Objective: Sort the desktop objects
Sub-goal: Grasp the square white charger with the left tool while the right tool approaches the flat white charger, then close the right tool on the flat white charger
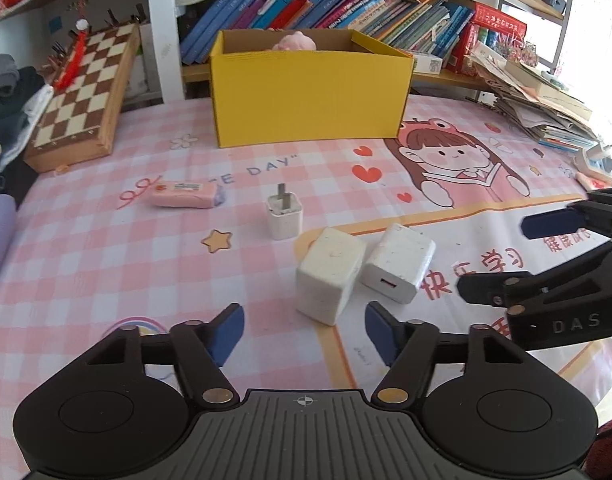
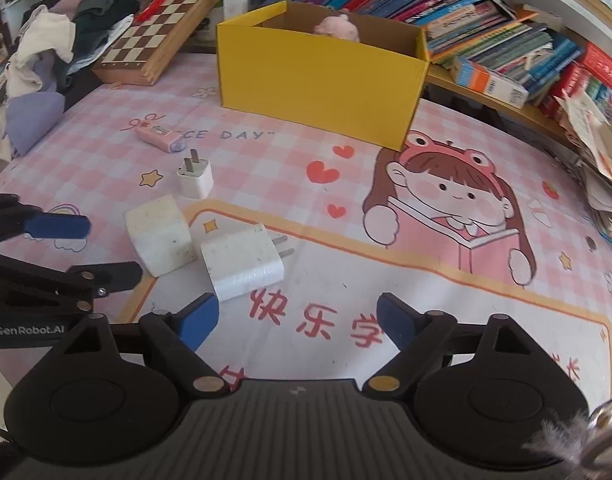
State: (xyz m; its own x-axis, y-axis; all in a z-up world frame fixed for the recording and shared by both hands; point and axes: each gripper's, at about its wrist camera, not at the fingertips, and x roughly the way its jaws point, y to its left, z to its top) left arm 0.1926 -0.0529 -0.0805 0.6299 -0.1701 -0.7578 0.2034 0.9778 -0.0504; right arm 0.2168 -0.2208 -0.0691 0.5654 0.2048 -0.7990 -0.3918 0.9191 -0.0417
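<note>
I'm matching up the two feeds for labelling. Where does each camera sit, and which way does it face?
Left wrist: on the left gripper, facing down the desk at three white chargers; the right gripper enters at right.
Right wrist: on the right gripper, same direction; the left gripper enters at left.
Shared: yellow box, pink eraser, chessboard.

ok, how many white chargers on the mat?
3. A small one stands prongs up near the pink eraser; a blocky one and a flat one sit side by side closer in. The yellow box may hide more.
</note>
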